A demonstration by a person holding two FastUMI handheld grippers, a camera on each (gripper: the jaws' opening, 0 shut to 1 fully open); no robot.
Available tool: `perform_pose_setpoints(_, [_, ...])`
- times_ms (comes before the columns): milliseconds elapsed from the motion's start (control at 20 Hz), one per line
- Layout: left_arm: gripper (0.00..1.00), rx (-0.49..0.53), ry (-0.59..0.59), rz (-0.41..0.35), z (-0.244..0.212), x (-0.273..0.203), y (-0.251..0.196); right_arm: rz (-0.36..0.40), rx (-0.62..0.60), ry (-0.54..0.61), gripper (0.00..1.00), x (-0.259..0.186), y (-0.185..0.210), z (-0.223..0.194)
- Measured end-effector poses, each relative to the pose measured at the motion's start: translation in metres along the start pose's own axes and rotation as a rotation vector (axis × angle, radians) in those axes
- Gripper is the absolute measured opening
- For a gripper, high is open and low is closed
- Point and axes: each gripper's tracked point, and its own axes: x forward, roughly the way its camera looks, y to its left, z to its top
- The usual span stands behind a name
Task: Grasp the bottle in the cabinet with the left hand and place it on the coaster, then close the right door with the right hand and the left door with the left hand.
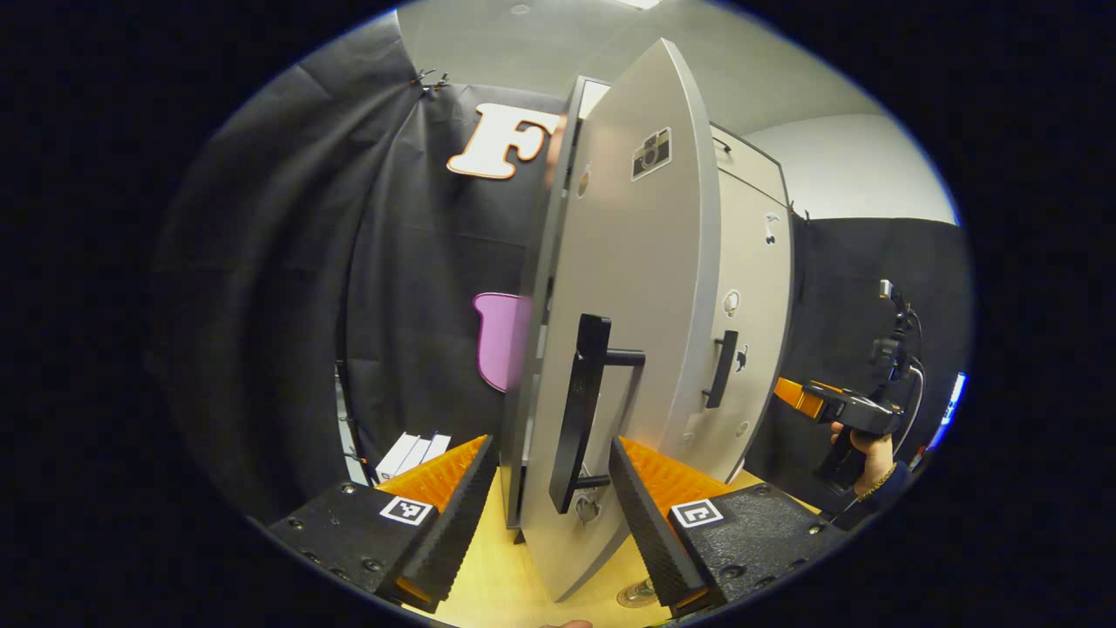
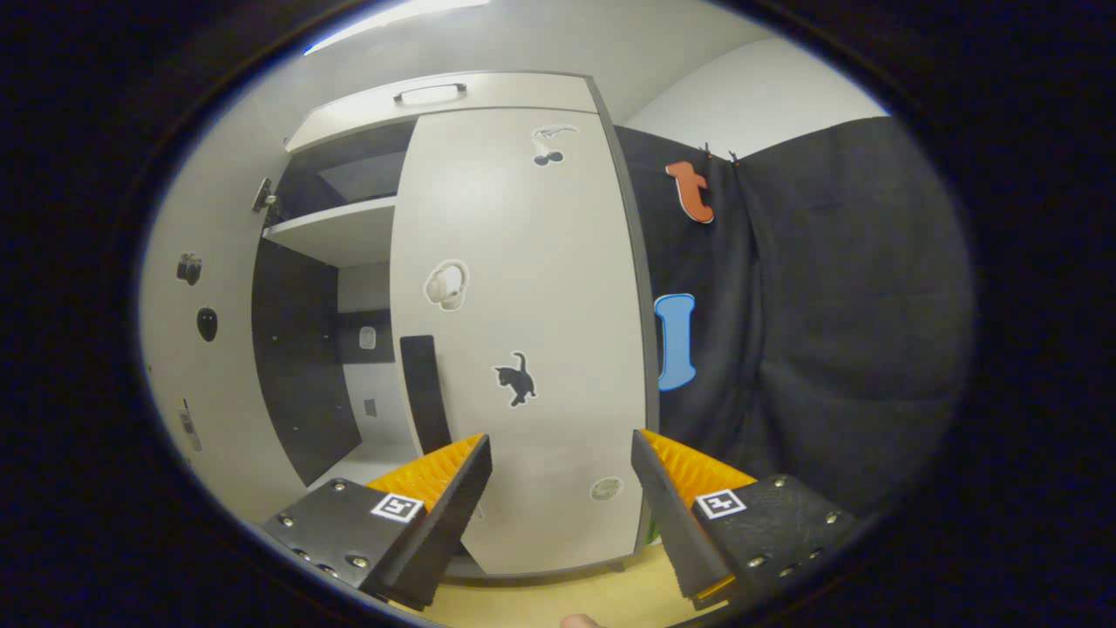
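Left gripper [image 1: 549, 506] held wide open, gripping nothing. Between its fingers [image 1: 453, 515] and just ahead of them stood the left door [image 1: 636, 349] of the cabinet [image 1: 758, 174], seen nearly edge-on and swung out toward the camera, with its black bar handle [image 1: 580, 410] straight in front of the gap (whether either finger touched the door could not be told). Beyond the right finger, farther off, showed the right door [image 1: 758, 323] with its own dark handle [image 1: 722, 368], lying flush with the cabinet front. Well off past the right finger, a hand [image 1: 859, 453] held the other gripper in the air. Under the fingers, pale wooden counter [image 1: 488, 584]; close beside the right fingertip, a small round disc [image 1: 636, 595] lay on it, possibly the coaster, too cut off to tell.

Right gripper [image 2: 562, 506] likewise spread wide, empty. Directly ahead of its fingers [image 2: 680, 515] stood the right door, shut against the cabinet, a cat sticker [image 2: 516, 377] above the gap. Beyond the left finger, open cabinet interior with a white shelf [image 2: 336, 228] near the top. Bottle not made out.
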Motion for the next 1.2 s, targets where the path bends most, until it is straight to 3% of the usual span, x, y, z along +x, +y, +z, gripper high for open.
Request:
perform_pose_setpoints(350, [0.84,0.037,-0.002,-0.101,-0.009,0.042,-0.06,-0.065,-0.054,-0.021,0.98,-0.016,-0.057,0.014])
perform_pose_setpoints(400, [0.8,0.036,0.002,-0.1,-0.011,0.05,-0.064,-0.08,-0.057,-0.02,0.98,-0.018,-0.068,0.015])
perform_pose_setpoints(450, [0.84,0.033,0.006,-0.092,-0.014,0.057,-0.064,-0.094,-0.057,-0.02,0.98,-0.02,-0.079,0.017])
perform_pose_setpoints(500, [0.79,0.022,0.012,-0.101,-0.016,0.062,-0.068,-0.11,-0.056,-0.023,0.98,-0.022,-0.091,0.02])
perform_pose_setpoints(550, [0.85,0.016,0.0,-0.106,-0.015,0.069,-0.075,-0.129,-0.057,-0.027,0.98,-0.023,-0.103,0.022])
perform_pose_setpoints(700, [0.9,0.067,-0.004,-0.108,-0.013,0.087,-0.087,-0.176,-0.051,-0.027,0.98,-0.026,-0.134,0.026])
perform_pose_setpoints(1200, [0.9,0.032,-0.003,-0.13,-0.019,0.136,-0.124,-0.287,-0.042,-0.016,0.98,-0.038,-0.204,0.021])
